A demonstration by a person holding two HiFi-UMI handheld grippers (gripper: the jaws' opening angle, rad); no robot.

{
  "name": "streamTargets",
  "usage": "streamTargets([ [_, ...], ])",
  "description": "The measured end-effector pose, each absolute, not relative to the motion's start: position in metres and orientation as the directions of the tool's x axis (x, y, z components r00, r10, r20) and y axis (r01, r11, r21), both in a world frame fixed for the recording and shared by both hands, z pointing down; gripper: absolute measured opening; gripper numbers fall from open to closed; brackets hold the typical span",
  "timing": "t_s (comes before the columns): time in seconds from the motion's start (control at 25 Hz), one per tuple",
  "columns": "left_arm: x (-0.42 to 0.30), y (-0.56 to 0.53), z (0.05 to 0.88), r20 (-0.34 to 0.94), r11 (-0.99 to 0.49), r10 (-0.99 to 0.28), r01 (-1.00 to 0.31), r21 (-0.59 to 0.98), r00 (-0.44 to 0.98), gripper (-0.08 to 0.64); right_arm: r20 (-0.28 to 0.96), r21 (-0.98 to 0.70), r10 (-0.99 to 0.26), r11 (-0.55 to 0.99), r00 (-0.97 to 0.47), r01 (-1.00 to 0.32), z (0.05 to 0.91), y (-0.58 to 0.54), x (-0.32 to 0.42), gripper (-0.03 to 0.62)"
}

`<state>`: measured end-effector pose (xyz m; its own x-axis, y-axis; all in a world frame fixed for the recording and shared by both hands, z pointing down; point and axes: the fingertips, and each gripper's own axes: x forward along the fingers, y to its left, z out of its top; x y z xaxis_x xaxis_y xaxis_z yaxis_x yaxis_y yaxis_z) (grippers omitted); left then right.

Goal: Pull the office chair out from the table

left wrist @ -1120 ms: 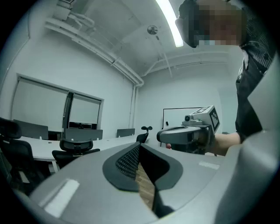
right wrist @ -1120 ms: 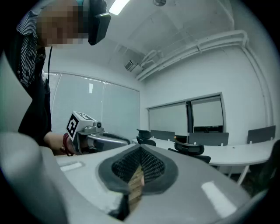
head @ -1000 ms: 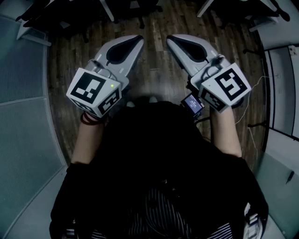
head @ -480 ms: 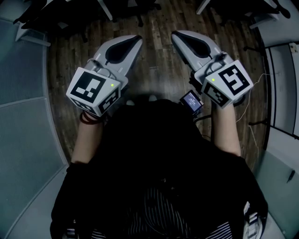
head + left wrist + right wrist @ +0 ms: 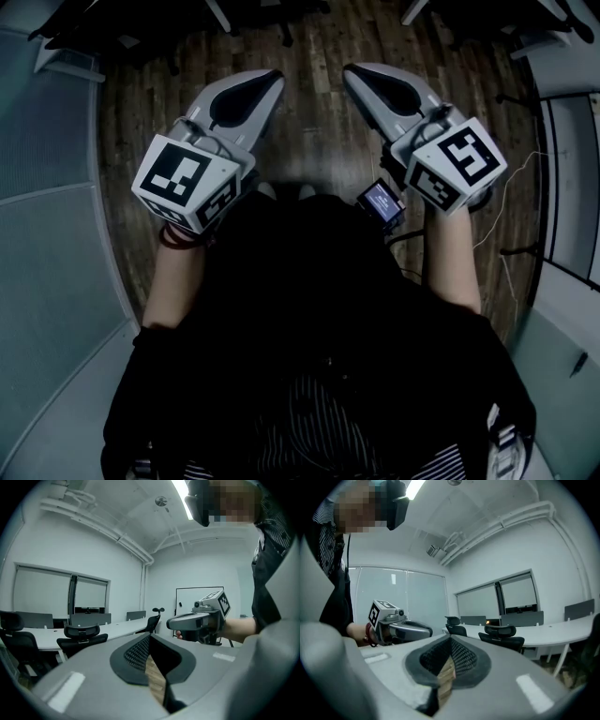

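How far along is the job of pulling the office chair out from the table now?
Nothing looks done yet: the office chair stands close at the table, some way ahead. In hand: nothing; the left hand-held gripper and the right hand-held gripper are both shut and empty, above the wooden floor. Left: approach the chair, grip it and pull it out.
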<state>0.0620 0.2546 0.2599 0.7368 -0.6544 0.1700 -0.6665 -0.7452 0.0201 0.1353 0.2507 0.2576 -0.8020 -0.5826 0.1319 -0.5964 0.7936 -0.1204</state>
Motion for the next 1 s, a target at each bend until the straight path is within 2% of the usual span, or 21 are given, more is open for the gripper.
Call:
streamTargets([
  [0.16, 0.045, 0.252, 0.268, 0.207, -0.712, -0.685, -0.702, 0.016, 0.699, -0.005, 0.131, -0.146, -0.549, 0.813, -0.825, -0.564, 0.266, 0.243, 0.122, -0.002],
  [0.44, 0.026, 0.244, 0.278, 0.194, -0.694, -0.692, -0.715, 0.084, 0.695, -0.006, 0.149, -0.158, -0.525, 0.824, -0.838, -0.544, 0.277, 0.233, 0.102, -0.002],
  [1.0, 0.007, 0.15, 0.286, 0.156, -0.761, -0.613, -0.632, 0.15, 0.775, -0.007, 0.197, -0.133, -0.633, 0.74, -0.749, -0.66, 0.274, 0.148, 0.105, -0.002],
])
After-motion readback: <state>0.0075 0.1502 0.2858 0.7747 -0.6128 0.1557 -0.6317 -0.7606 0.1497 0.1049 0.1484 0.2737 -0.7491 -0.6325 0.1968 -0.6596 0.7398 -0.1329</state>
